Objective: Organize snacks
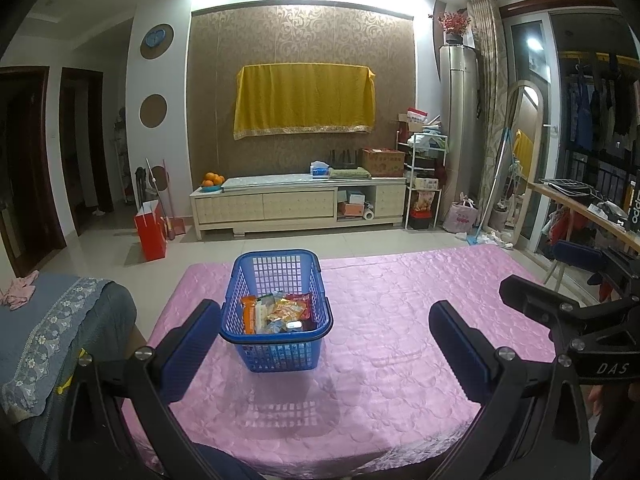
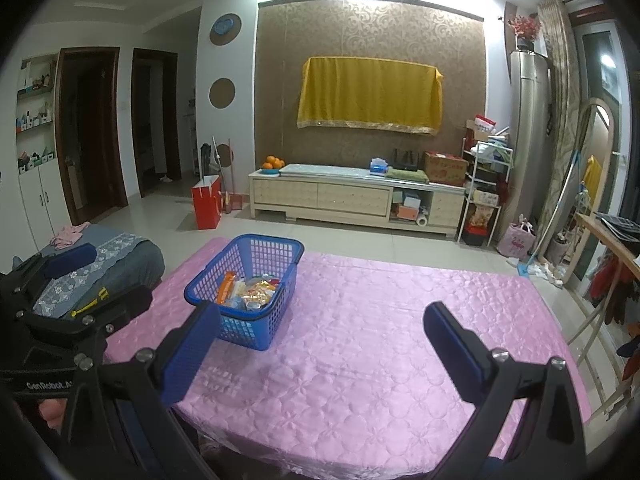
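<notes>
While both tongs (image 1: 320,344) (image 2: 320,344) gape empty, the snack basket (image 1: 276,312) sits ahead.

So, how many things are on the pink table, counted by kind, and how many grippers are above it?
Basket: 1, blue, on the pink table.
Snack packs: all inside the basket, overlapping, exact number cannot be told.
Grippers: 2, left gripper and right gripper, both open and empty.
Total: 3, plus the packs.
</notes>
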Motion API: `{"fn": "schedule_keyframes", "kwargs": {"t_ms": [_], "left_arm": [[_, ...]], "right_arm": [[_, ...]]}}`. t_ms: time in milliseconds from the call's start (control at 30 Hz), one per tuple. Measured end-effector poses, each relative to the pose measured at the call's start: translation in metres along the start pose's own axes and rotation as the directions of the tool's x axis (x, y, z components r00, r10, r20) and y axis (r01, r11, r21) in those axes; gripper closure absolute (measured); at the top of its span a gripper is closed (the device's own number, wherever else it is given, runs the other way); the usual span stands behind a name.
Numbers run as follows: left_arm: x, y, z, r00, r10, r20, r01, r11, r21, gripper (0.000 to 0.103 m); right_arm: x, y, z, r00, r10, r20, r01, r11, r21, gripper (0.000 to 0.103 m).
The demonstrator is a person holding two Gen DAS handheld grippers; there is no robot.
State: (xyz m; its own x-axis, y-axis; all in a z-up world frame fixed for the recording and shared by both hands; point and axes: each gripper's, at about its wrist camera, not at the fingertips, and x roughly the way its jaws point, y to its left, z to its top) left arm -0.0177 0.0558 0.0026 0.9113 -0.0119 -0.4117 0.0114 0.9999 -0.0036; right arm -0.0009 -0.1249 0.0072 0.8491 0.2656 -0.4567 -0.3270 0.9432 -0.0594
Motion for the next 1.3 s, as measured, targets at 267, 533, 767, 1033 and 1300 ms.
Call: {"fn": "schedule_keyframes", "kwargs": {"t_ms": [267, 533, 767, 1033, 1300], "left_arm": [[-0.0001, -0.0013, 0.0015, 1.0, 0.003, -0.005, -0.003, 1.0, 0.013, 0.0], [0.0001, -0.0006, 0.0003, 1.0, -0.005, -0.006, 0.005, 1.0, 0.013, 0.0], [0.0002, -0.0006, 0.0009, 1.0, -0.003, -0.007, 0.003, 1.0, 0.014, 0.0], [-0.0022, 0.0002, 0.0016, 1.0, -0.011, -0.009, 0.011, 1.0, 0.014, 0.0], [-0.0019, 0.0015, 0.0011, 1.0, -0.014, -0.008, 0.014, 1.0, 0.012, 0.0]], "right_arm": [[0.0005, 0.0001, -0.0013, 1.0, -0.02, -0.009, 0.02, 1.0, -0.002, 0.0], [0.0004, 0.0, -0.0016, 1.0, -0.022, -0.013, 0.022, 1.0, -0.001, 0.0], [0.0, -0.0004, -0.0013, 1.0, -0.025, -0.015, 0.025, 1.0, -0.001, 0.0], [-0.0019, -0.0014, -0.0012, 0.999, -0.035, -0.016, 0.035, 0.999, 0.0, 0.0], [-0.0044, -0.0015, -0.0018, 0.999, -0.036, -0.016, 0.036, 0.999, -0.002, 0.0]]}}
